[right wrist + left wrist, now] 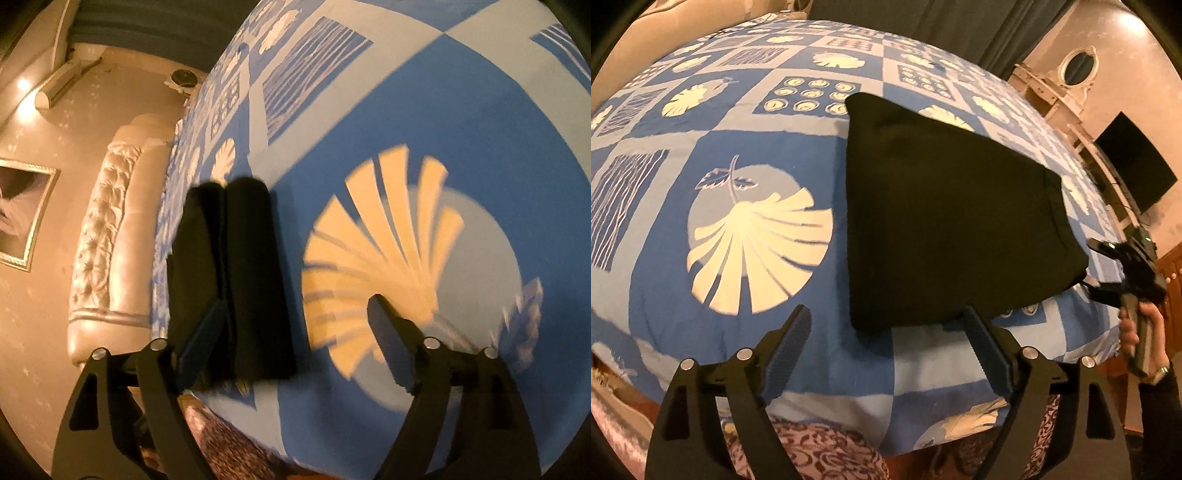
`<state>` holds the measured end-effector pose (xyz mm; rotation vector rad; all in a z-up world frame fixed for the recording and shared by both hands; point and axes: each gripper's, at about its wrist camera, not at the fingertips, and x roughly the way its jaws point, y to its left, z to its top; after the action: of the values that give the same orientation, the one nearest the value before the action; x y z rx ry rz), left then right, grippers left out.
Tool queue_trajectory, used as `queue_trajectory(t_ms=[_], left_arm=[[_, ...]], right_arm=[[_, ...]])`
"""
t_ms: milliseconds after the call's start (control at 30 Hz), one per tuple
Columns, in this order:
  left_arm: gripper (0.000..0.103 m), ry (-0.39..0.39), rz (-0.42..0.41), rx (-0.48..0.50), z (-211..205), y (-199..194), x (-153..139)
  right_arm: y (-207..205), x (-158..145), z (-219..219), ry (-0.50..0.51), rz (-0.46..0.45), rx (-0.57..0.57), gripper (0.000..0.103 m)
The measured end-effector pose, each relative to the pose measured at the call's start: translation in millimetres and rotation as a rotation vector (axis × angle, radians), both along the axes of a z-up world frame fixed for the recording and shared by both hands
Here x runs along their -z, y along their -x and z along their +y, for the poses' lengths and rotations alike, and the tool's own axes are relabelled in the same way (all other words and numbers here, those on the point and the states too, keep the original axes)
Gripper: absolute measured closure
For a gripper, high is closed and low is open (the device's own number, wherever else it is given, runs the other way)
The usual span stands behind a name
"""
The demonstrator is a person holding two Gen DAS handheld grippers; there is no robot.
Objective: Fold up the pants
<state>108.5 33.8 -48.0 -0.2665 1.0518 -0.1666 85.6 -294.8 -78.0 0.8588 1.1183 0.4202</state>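
The black pants [945, 206] lie folded into a compact block on the blue patterned bedspread [665, 295]. My left gripper [886, 328] hovers open just before their near edge; its right finger [982, 343] overlaps the near corner in the view, and nothing is clamped. Off the pants' right corner is my right gripper [1095, 269], carried by a hand [1145, 332] and open. In the right wrist view the pants [240, 280] show edge-on as stacked folds. The right gripper [297, 310] is open there, its left finger [210, 332] in front of the fabric.
The bedspread [461, 129] covers a wide bed with a tufted cream headboard [103, 229]. A dark screen [1134, 162] and a dresser with an oval mirror [1078, 68] stand along the wall beyond the bed. The bed's near edge shows a floral skirt [820, 450].
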Motion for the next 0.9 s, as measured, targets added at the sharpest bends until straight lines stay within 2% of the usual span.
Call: queue_trajectory(t_ms=[67,233,367,600,733,900], left_arm=[[0.019,-0.014,0.022,-0.019,-2,4,2],[0.019,-0.044,0.045,-0.066,-11,19,2],[0.019,-0.090,-0.014,-0.076,-24,31,-10],[0.017,-0.220,-0.132,-0.119,-41,45,-30],[0.017,-0.242,-0.177,-0.144,-38,50,-35],[0.017,-0.243,-0.204,-0.164,-33,52,-37]], right_arm=[[12,-2,3,0.028,0.006,-0.006,0.016],[48,-17,24,0.197,-0.013,-0.061,0.013],[74,-37,53,0.387,-0.085,-0.112,0.013],[105,-55,99,0.571,-0.199,-0.171,0.008],[113,-53,117,0.652,-0.217,-0.198,0.008],[121,-60,129,0.729,-0.283,-0.179,0.008]])
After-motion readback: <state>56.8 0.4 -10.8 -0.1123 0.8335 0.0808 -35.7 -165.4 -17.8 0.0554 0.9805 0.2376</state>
